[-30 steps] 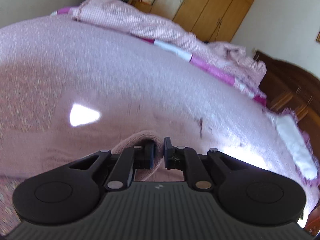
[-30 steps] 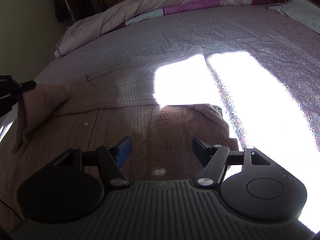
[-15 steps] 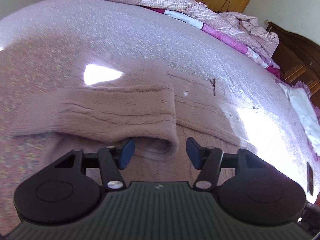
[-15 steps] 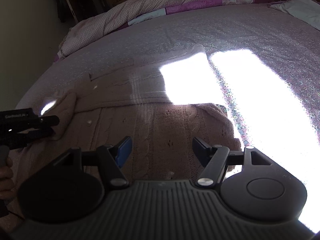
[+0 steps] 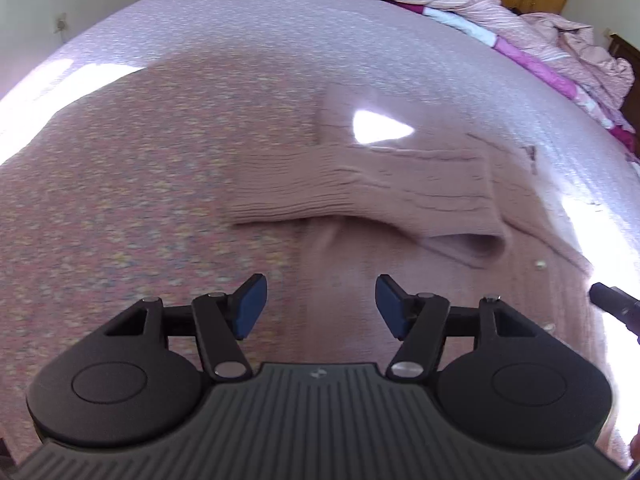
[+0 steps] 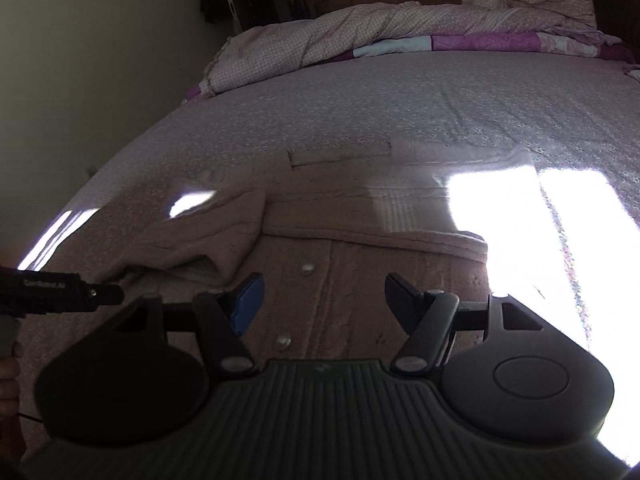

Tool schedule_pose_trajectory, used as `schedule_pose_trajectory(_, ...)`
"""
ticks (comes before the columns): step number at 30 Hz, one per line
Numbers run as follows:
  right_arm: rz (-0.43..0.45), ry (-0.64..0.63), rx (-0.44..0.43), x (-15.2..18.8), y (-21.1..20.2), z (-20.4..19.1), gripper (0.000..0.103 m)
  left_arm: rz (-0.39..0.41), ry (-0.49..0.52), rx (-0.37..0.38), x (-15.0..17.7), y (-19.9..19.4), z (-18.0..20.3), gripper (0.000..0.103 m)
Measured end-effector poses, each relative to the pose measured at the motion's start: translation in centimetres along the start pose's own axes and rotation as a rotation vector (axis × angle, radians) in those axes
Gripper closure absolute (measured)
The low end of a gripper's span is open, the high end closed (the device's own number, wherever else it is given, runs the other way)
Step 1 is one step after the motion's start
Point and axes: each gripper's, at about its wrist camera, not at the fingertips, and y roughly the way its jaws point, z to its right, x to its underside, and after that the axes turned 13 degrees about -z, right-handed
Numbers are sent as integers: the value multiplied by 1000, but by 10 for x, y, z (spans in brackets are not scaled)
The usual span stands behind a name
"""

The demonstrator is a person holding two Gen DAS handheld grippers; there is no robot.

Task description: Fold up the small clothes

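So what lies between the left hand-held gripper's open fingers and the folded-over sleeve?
Only the cardigan's own knit body, in the left wrist view; nothing else lies between the left hand-held gripper and the sleeve.

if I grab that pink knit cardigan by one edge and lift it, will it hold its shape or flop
Probably flop: the pink knit cardigan is soft cable knit, and its folded sleeve already sags into a loose, open loop. It looks thick, so likely somewhat heavy for its size. The textured knit should grip well in the blue pads, not slip.
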Motion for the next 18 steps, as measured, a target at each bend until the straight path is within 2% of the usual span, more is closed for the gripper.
schedule_pose_trajectory(4,-21,-84,-41,-11,8,-33,34,-22,-68,-52,1,1,-23,33)
schedule_pose_trajectory(9,-50,-200,-65,-21,23,-77,34,-23,-109,-63,4,0,-46,32)
schedule_pose_trajectory(18,-132,-371,-105,-28,55,-146,34,-17,-128,-106,9,-7,-80,27)
